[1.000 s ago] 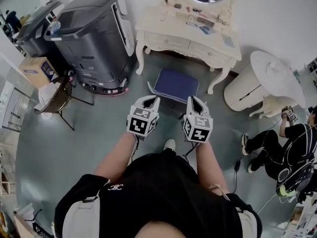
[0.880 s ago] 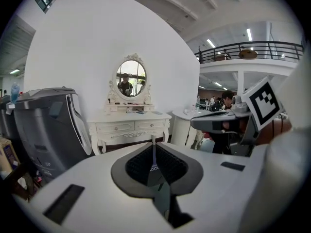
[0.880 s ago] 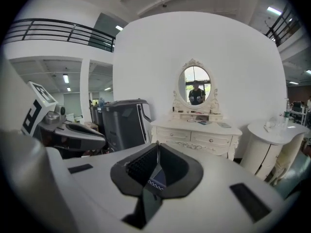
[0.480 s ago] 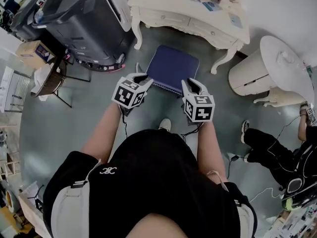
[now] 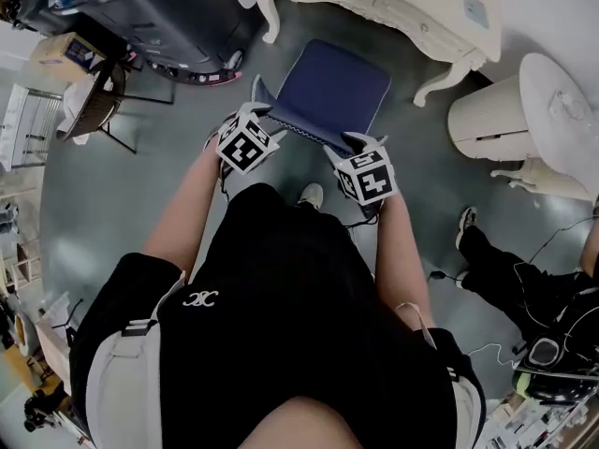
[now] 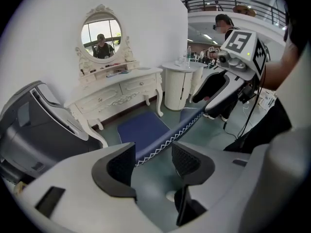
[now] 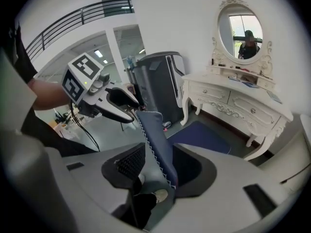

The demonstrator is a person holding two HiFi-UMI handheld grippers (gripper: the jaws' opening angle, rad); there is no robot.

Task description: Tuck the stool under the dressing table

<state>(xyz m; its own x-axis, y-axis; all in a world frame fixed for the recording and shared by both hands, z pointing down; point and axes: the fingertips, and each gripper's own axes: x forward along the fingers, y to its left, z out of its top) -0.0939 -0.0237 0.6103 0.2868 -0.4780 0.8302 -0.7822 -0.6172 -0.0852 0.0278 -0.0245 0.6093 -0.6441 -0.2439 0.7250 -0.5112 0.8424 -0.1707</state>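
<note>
In the head view my left claw point(image 5: 263, 112) and right claw point(image 5: 356, 144) sit at the two near corners of the blue stool point(image 5: 332, 90). The stool stands in the upper middle of the frame, just in front of the cream dressing table point(image 5: 402, 3), not under it. From up there the marker cubes cover the gap of each claw.

The left gripper view shows that gap. My left jaws stand wide, having just been opening. The stool's white-stitched edge runs between the pads, and neither pad presses on it.

The right gripper view shows my right jaws wide as well, just opened. The same edge rises between them, close to the right-hand pad and clear of the left-hand one.

Only the gripper views show the oval mirror point(image 6: 101, 33) above the table, at upper left in one and upper right in the other. Only the head view shows the cardboard box point(image 5: 67, 54) at upper left.
</note>
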